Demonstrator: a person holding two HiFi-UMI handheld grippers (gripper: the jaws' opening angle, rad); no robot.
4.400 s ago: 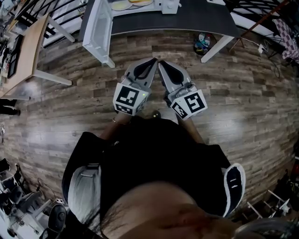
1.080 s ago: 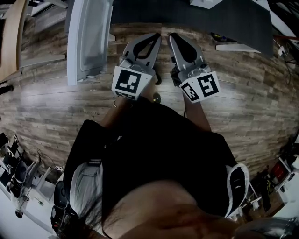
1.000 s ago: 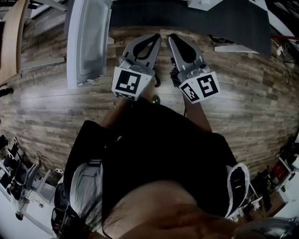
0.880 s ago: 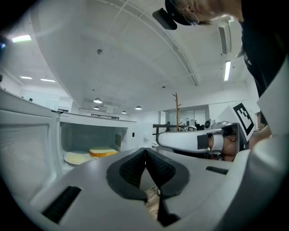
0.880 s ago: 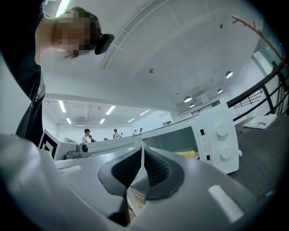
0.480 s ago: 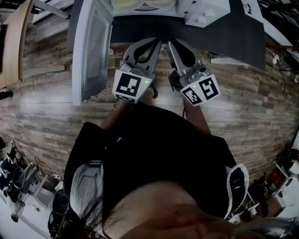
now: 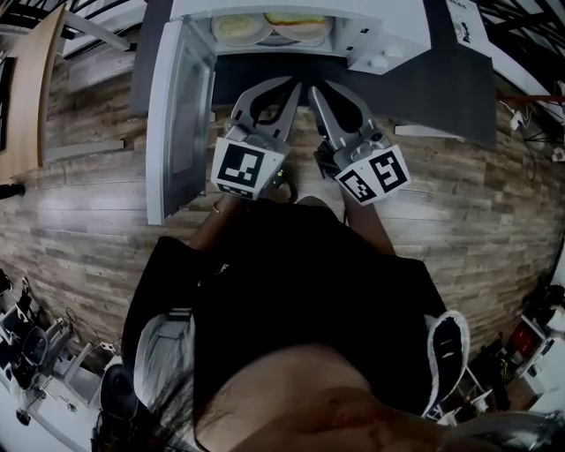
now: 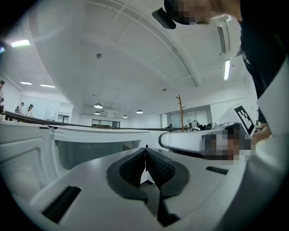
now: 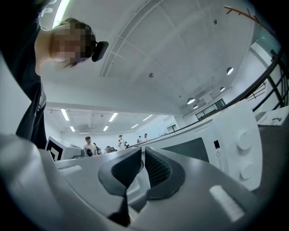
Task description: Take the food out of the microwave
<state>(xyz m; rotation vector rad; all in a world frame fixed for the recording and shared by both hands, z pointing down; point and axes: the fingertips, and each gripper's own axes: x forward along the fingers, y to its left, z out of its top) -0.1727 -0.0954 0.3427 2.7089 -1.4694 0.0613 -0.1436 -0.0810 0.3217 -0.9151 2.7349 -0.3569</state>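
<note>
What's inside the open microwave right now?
In the microwave: a pale dish at left, a second dish with food at right. The cavity's back is beyond the picture's edge.

The person holds both tools out in front of the chest, side by side and roughly level. The left tool (image 7: 294, 84) has its jaws pressed together with nothing between them, and its dark ribbed pads (image 8: 131, 170) meet along a thin line. The right tool (image 7: 312, 88) is likewise closed and empty. The two tools angle inward, so their tips come near each other. The left marker cube (image 7: 246, 168) and the right marker cube (image 7: 372, 174) sit apart, close to the body. The left forearm (image 7: 212, 231) and right forearm (image 7: 369, 231) run back from the cubes.
</note>
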